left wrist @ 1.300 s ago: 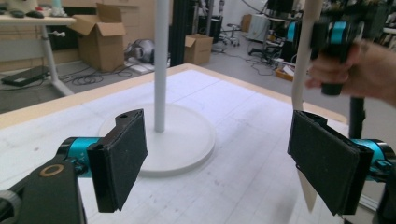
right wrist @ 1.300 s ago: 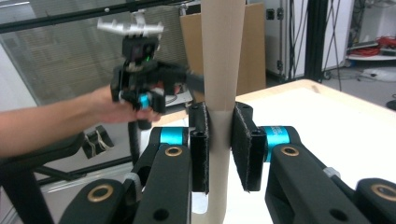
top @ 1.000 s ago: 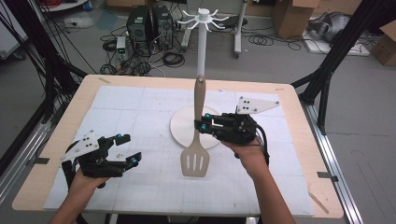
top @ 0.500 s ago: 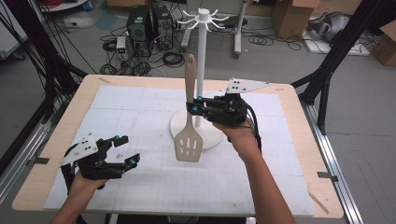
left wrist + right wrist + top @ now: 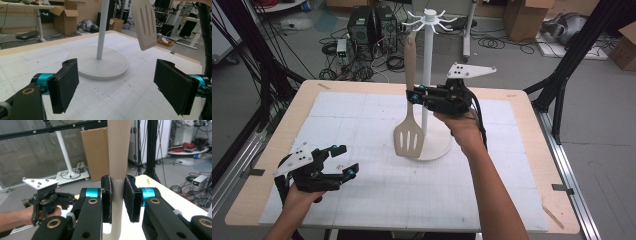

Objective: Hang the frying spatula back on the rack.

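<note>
Here the spatula (image 5: 408, 107) is held upright above the bench (image 5: 532, 165) by the right gripper (image 5: 413, 95), whose fingers (image 5: 107, 198) are pinched on the handle, as is seen close up in the right gripper view. The slotted blade hangs downward in front of the stand (image 5: 428, 75), just over its round base, and the handle end points up toward the ring of hooks (image 5: 430, 17) at the top of the pole. The long axis of the spatula is thus roughly parallel to the pole, with the handle tip just left of it and somewhat below the hooks in the high view. The coming move is judged to turn on that gap: the handle tip would have to be raised and brought across to a hook, and whether a hanging hole exists in the tip cannot be told. The right hand is much the nearer to the stand. The left gripper (image 5: 344, 160) is kept low at the near left of the bench, well apart, its fingers (image 5: 63, 86) spread wide with nothing between them.
</note>
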The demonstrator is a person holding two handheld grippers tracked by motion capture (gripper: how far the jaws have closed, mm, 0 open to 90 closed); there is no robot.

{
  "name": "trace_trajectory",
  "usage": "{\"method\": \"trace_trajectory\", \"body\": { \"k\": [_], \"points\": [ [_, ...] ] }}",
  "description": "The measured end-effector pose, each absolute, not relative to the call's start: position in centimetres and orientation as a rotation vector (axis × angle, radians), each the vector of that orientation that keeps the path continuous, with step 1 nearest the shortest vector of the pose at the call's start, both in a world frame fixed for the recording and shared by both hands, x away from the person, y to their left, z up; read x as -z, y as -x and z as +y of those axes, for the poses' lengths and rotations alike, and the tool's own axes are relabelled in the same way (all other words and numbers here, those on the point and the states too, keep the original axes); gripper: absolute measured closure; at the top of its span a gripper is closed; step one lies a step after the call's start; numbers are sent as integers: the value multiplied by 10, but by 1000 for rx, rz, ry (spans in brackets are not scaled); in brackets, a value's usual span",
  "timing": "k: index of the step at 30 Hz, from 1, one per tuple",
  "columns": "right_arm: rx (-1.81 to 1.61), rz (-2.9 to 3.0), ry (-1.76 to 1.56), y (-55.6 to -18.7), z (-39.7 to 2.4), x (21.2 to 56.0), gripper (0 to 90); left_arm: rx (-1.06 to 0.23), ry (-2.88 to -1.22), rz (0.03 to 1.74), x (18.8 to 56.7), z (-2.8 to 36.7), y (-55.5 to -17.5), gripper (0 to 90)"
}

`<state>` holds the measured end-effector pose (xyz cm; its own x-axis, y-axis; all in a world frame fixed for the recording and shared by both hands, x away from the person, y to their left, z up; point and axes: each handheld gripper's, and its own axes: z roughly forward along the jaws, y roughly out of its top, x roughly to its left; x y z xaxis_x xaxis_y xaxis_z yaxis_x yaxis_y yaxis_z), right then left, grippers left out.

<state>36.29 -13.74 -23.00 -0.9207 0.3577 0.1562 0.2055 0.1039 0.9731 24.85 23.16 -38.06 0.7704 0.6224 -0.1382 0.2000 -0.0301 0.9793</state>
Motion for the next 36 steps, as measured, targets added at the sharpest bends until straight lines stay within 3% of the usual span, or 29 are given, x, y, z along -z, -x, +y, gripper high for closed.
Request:
{"method": "trace_trajectory", "body": {
  "k": [36],
  "points": [
    [-1860, 2184, -790, -383, -144, 225, 777, -369, -1590, 670, 382, 234, -248, 204]
  ]
}}
